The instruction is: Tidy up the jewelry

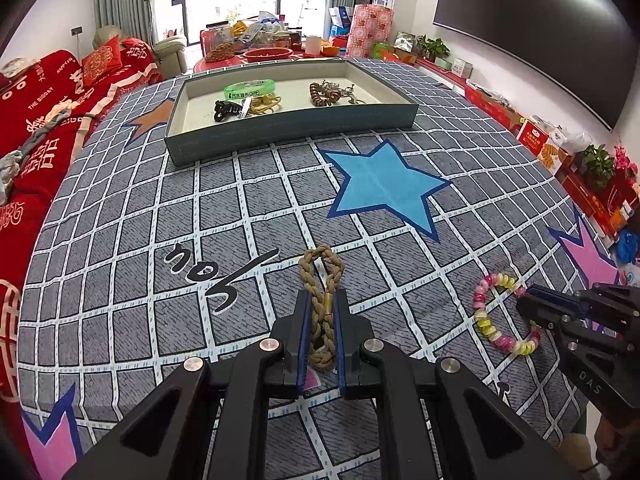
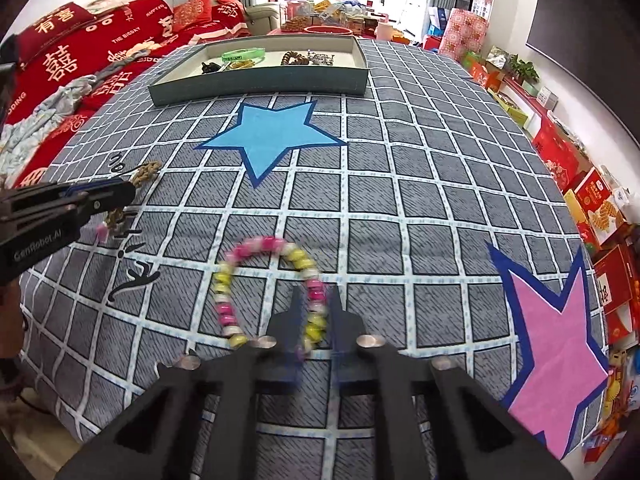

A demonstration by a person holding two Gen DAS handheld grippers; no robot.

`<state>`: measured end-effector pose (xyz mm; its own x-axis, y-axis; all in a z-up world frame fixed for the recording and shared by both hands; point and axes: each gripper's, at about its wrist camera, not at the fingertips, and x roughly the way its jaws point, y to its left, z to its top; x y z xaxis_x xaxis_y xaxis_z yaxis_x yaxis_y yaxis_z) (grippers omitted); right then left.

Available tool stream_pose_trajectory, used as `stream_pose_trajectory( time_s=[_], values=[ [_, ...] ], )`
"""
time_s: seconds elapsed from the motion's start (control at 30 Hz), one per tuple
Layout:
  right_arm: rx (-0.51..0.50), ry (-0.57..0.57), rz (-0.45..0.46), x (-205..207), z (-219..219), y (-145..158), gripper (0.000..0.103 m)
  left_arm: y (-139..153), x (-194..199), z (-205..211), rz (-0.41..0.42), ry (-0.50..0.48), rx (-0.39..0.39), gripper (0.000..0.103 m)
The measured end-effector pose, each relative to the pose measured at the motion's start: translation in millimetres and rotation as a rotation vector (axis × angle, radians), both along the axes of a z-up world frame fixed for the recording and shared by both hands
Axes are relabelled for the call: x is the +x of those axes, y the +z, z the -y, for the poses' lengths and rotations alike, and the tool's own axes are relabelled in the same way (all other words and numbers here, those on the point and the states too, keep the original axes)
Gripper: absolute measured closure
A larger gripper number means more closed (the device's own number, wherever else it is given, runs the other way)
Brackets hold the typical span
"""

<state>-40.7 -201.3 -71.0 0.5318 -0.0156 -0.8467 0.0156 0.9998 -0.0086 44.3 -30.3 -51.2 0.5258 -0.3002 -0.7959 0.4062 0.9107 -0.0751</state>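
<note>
Left claw (image 1: 322, 300) clamped on tan braided rope bracelet (image 1: 321, 276), loop sticking out ahead of tips, right claw (image 2: 315, 300) pinching pink-and-yellow beaded bracelet (image 2: 248, 280), ring lying left-ahead on grid-patterned bench (image 2: 400, 180), grey rectangular tray (image 1: 292, 128) well ahead.

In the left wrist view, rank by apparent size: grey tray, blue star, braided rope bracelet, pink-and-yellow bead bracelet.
1. grey tray
2. blue star
3. braided rope bracelet and pink-and-yellow bead bracelet: similar in apparent size, so unranked. The tray is farthest, so it is truly largest.

Left gripper (image 1: 322, 312) fingers clamping braided rope bracelet (image 1: 321, 304), right gripper (image 1: 525, 300) at beaded bracelet (image 1: 500, 312)
</note>
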Motion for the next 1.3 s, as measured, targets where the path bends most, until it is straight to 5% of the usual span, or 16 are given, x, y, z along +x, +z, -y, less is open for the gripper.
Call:
stream_pose_trajectory(
  time_s=[0.53,1.3],
  values=[
    [0.158,-0.081,0.068,6.0,28.2,32.5,0.093,18.7,3.6,-8.6,0.031,0.025,-0.014,0.079],
    [0.265,-0.059,0.152,80.1,44.5,83.3,0.093,62.8,58.7,-18.4,0.087,0.109,0.006,0.079]
  ],
)
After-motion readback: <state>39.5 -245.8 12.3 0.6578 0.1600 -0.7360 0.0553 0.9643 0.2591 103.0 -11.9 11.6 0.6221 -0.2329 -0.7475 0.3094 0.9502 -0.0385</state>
